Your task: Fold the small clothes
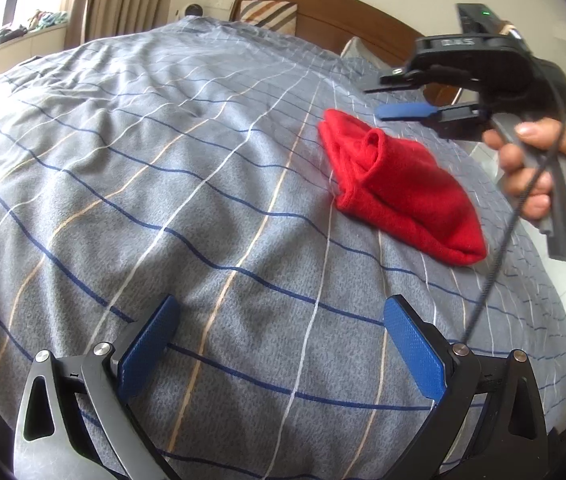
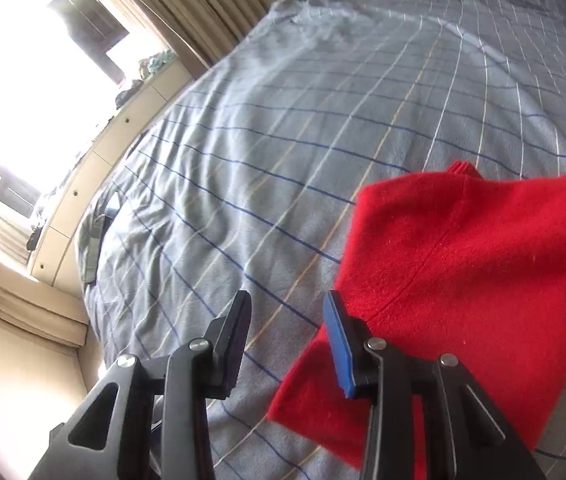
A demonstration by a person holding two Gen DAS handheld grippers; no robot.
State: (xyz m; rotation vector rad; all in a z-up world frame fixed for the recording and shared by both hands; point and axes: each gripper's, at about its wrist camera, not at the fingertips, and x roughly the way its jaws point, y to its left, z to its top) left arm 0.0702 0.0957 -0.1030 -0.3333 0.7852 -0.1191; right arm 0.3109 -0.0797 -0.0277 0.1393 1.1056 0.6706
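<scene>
A small red garment [image 1: 399, 188] lies folded into a bundle on the grey checked bedspread [image 1: 163, 184], right of centre in the left wrist view. It fills the lower right of the right wrist view [image 2: 471, 276]. My left gripper [image 1: 279, 316] is open and empty, above bare bedspread, nearer than the garment. My right gripper [image 1: 375, 100] hovers above the garment's far end, held by a hand [image 1: 543, 172]. In its own view the right gripper [image 2: 287, 304] is open and empty, just left of the garment's edge.
A wooden headboard [image 1: 323, 8] and a striped pillow [image 1: 271, 14] are at the far end of the bed. A window with curtains [image 2: 27, 92] and a low sill cabinet [image 2: 123, 136] run along the bed's left side. A cable [image 1: 499, 256] hangs from the right gripper.
</scene>
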